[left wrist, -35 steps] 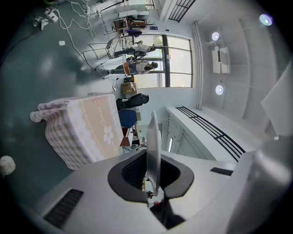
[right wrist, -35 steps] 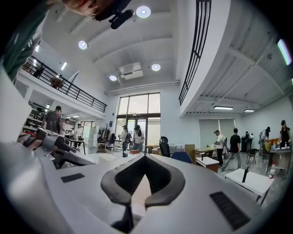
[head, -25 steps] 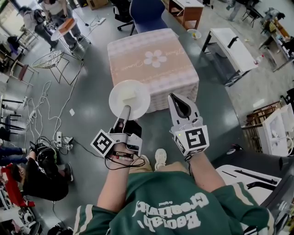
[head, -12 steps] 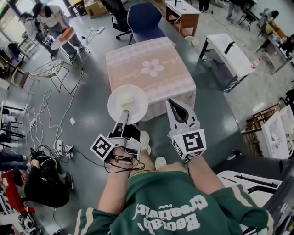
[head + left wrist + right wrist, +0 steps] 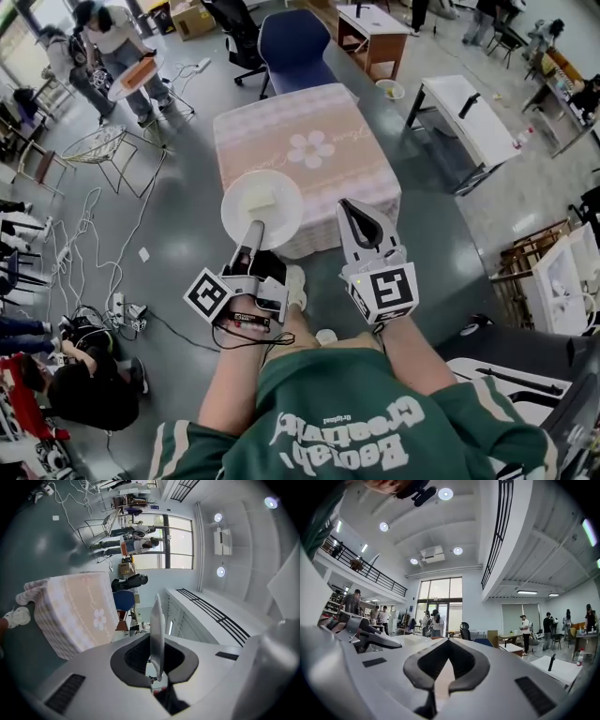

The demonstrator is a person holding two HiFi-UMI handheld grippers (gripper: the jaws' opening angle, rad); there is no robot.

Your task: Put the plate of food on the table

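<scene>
A white plate [image 5: 265, 214] carries a pale piece of food [image 5: 258, 198]. My left gripper [image 5: 253, 234] is shut on the plate's near rim and holds it level. In the left gripper view the plate [image 5: 156, 620] stands edge-on between the jaws of the left gripper [image 5: 157, 667]. The table [image 5: 305, 150], under a pink cloth with a flower print, stands just ahead; the plate overlaps its near left corner in the head view. My right gripper [image 5: 351, 210] hovers beside the plate, shut and empty, and the right gripper [image 5: 446, 641] shows its tips together.
A blue chair [image 5: 295, 37] stands behind the table. White tables [image 5: 469, 108] lie to the right, a wire chair [image 5: 112, 141] and floor cables [image 5: 103, 244] to the left. A person [image 5: 80, 375] crouches at lower left. Other people [image 5: 117, 42] stand at the far left.
Both grippers and the plate have moved forward toward the pink table, which now sits closer. The grip on the plate is unchanged.
</scene>
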